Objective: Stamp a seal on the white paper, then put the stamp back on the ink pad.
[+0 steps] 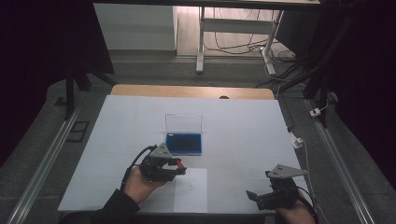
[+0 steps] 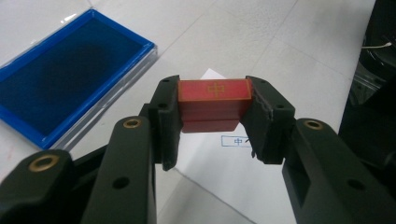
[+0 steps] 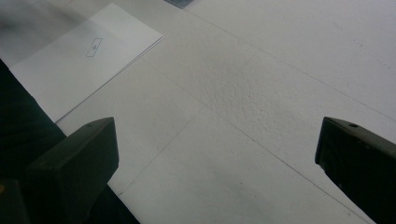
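We hold a red stamp block pinched between the jaws of the left gripper, its flat sides squeezed by the pads so that the top face with its small gold cross mark looks up at the gripper's camera. That grip keeps the block level, and we judge it is held this way so that its underside can come down flat. In the high view the stamp shows as a red bit at the tip of the left gripper, raised a little off the table.

Directly under it lies a white sheet of paper with a small blue-framed box printed on it, which seems to be the place for the imprint. Just beyond the sheet, the blue ink pad sits in its open case, the clear lid standing upright behind it; it is near enough for the stamp to pass between pad and paper with a short reach.

The left hand comes in from the bottom edge, the forearm angled inward and the gripper pointing forward and slightly down over the top of the sheet.

The right gripper rests well apart at the near right corner of the white table cover. Its jaws stand spread wide with nothing between them, and bare cover shows in the gap.
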`<state>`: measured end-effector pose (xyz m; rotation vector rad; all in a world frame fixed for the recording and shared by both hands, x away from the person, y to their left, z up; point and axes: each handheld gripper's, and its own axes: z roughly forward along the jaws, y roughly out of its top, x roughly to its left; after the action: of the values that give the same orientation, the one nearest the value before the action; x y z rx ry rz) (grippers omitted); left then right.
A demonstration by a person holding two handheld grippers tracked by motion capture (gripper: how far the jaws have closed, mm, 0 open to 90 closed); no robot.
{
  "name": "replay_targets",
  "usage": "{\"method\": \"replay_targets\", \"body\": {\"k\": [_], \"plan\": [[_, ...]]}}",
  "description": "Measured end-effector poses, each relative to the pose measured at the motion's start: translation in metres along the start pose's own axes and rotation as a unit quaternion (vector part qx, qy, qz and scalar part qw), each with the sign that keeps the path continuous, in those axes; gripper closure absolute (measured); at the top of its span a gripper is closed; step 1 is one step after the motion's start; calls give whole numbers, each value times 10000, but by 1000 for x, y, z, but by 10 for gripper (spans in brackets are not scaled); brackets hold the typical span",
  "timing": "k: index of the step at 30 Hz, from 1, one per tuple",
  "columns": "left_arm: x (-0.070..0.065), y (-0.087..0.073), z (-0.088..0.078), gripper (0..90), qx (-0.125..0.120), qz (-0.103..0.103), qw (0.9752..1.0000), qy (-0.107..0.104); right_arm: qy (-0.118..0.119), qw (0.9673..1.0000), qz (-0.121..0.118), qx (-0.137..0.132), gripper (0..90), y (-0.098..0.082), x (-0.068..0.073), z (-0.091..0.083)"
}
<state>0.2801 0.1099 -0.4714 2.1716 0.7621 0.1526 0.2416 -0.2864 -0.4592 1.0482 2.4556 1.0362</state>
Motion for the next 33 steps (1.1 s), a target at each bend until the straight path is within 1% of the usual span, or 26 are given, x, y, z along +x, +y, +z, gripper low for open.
{"method": "replay_targets", "body": {"k": [6,10,20,28,33], "plan": [[7,-1,-5,581,-14,-85,9999,87,1,10000,2,2,0,0,0,0],[12,0,-8,581,-9,-103,9998,145,2,10000,1,2,0,0,0,0],[25,2,-14,581,-91,-249,9993,279,2,10000,1,25,0,0,0,0],[31,6,-11,581,-69,-258,9991,324,-1,10000,-10,41,0,0,0,1],[34,9,-8,581,-76,-307,9989,334,-9,10000,15,27,0,0,0,0]]}}
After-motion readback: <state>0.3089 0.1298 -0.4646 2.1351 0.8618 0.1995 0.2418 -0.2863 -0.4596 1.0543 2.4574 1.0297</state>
